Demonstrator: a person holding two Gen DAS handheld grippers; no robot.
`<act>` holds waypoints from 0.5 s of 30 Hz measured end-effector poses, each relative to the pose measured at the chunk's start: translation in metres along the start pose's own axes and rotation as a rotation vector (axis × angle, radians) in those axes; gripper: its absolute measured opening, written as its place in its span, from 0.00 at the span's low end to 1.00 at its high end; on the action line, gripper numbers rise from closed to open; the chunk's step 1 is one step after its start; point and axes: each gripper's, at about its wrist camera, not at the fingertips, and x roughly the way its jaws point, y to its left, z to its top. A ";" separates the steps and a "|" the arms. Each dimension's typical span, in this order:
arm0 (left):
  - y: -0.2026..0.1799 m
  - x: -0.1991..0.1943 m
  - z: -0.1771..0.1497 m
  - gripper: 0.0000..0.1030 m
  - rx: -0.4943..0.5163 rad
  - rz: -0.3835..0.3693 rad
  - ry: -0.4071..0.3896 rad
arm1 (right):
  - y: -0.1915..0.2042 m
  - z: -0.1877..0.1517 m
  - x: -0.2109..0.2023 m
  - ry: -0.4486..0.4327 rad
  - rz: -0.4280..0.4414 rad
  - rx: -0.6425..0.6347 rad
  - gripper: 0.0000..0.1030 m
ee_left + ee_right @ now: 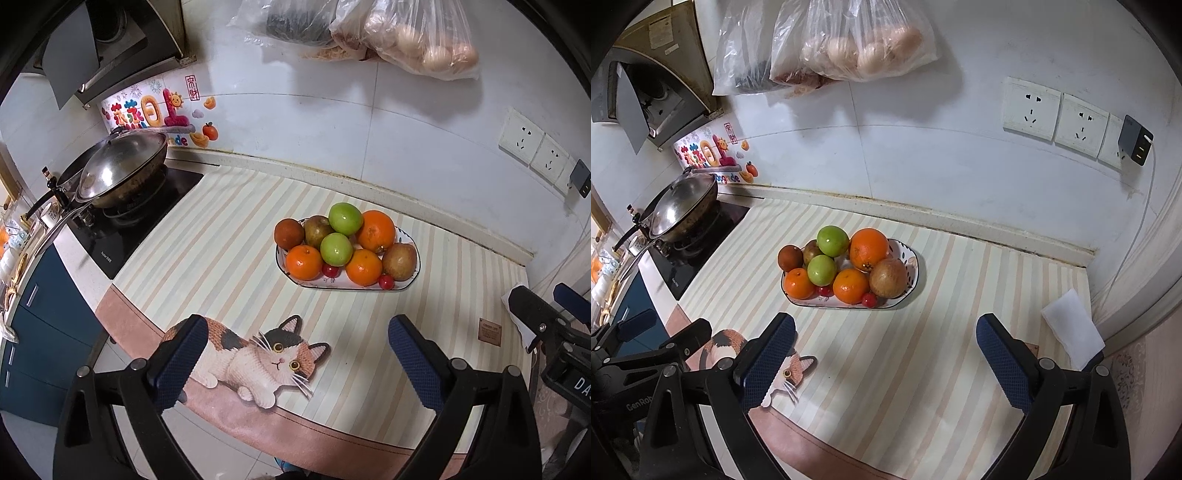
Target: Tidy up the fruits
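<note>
The fruits sit piled in the oval plate on the striped surface, so sorting looks finished or unstarted, both left tongs and right tongs spread, empty, short of it.

1. left hand-held gripper: black frame, two fingers faced with dark blue dimpled pads, silver screws at the joints.
2. right hand-held gripper: same black-and-blue build, silver screws; white lettering partly shows on its neighbour's body.
</note>
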 end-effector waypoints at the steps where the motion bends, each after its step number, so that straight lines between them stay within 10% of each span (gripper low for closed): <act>1: 0.000 0.000 0.000 0.97 0.001 0.000 0.000 | 0.000 0.000 0.000 0.000 -0.001 0.000 0.98; 15: -0.002 -0.001 -0.001 0.97 -0.004 0.005 0.006 | 0.000 0.001 0.000 -0.001 0.001 -0.004 0.98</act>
